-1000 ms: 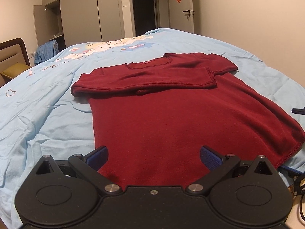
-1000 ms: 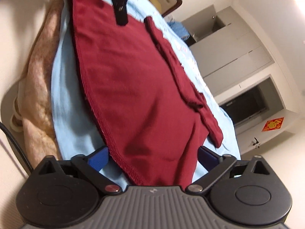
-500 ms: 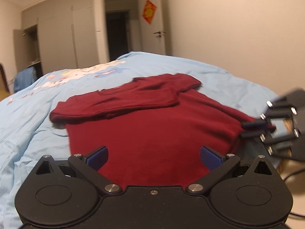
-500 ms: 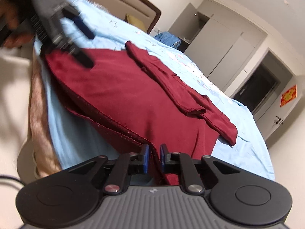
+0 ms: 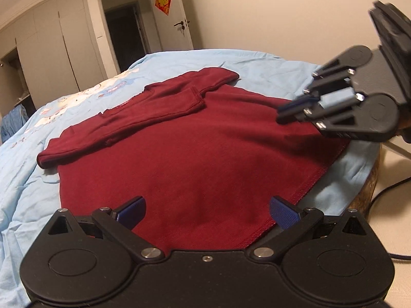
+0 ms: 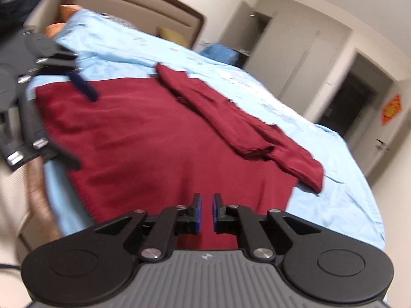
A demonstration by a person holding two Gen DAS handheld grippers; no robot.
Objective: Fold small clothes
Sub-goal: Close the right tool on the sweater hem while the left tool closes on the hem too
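Note:
A dark red long-sleeved sweater lies flat on the light blue bedsheet, with both sleeves folded across its chest. My left gripper is open and its blue pads straddle the near hem. In the right wrist view, the left gripper appears blurred at the sweater's left hem corner. My right gripper hovers low over the sweater's other bottom corner. Its pads stand a narrow slit apart, with red cloth apparently pinched between them. The right gripper also shows at the sweater's right edge.
The bed's edge drops off near me, with a brown blanket under the sheet and a black cable on the floor. A headboard and yellow pillow are at the far end. Wardrobes and a dark doorway stand behind.
The right gripper went from open to shut on the sweater's hem and has swung over its bottom corner. The left gripper has stayed open at the hem and turned left.

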